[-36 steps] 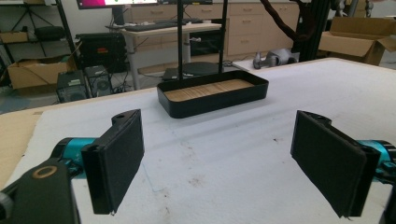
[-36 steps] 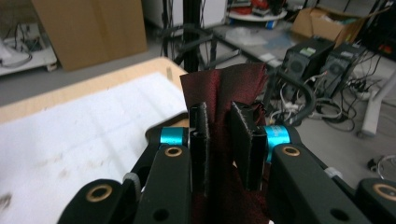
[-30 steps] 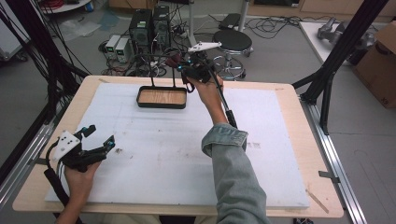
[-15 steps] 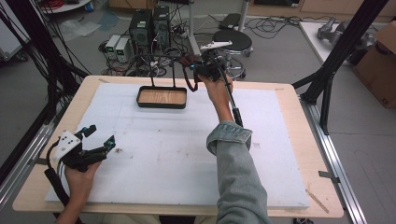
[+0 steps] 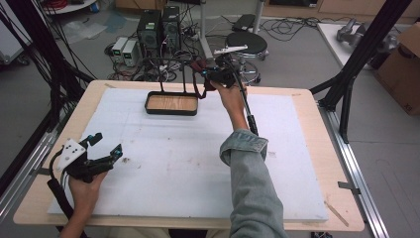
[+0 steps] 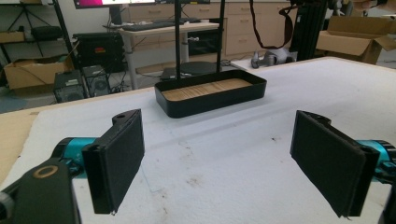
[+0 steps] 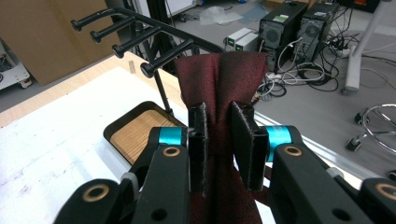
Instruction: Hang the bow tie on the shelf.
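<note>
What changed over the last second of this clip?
The right hand-held gripper, shut on the dark red tie, moved right and slightly farther back, from beside the tray to past the back edge of the table, near the rack pegs. The left hand-held gripper stayed open and in place; the tray did not move.

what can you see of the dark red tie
The dark red tie looks like finely woven fabric, folded lengthwise into a band. The right hand-held gripper is shut on it, pinching it narrow between the pads. Its upper end spreads wide by the rack's black pegs, above the table's far edge.
</note>
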{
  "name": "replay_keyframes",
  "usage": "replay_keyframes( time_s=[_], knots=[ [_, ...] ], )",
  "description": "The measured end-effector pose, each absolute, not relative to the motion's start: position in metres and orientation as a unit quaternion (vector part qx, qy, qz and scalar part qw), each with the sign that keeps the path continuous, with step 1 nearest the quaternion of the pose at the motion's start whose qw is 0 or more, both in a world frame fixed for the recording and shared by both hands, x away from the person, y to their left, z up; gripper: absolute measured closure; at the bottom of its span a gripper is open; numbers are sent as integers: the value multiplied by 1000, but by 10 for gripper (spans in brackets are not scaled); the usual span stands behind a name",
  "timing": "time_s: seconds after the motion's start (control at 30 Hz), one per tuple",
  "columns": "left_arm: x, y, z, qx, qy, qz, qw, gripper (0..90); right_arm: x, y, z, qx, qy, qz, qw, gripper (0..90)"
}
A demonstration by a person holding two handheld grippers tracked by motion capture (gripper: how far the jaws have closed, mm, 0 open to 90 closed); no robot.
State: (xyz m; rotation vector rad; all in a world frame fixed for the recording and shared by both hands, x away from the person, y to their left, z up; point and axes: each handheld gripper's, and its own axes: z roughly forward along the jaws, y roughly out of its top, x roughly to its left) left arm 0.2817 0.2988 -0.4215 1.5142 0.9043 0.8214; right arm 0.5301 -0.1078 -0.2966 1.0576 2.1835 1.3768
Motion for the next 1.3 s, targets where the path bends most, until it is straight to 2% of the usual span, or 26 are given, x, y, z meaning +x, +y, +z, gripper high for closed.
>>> replay_keyframes(
  time_s=[0.27, 0.63, 1.3],
  knots=[
    [282, 299, -421, 646, 381, 348, 562, 179, 532, -104, -302, 376, 780, 467, 179, 696],
    [282, 299, -421, 645, 382, 348, 563, 179, 522, -114, -286, 375, 765, 484, 201, 618],
    [283, 298, -422, 646, 384, 349, 560, 178, 478, -170, -252, 351, 726, 538, 245, 448]
  ],
)
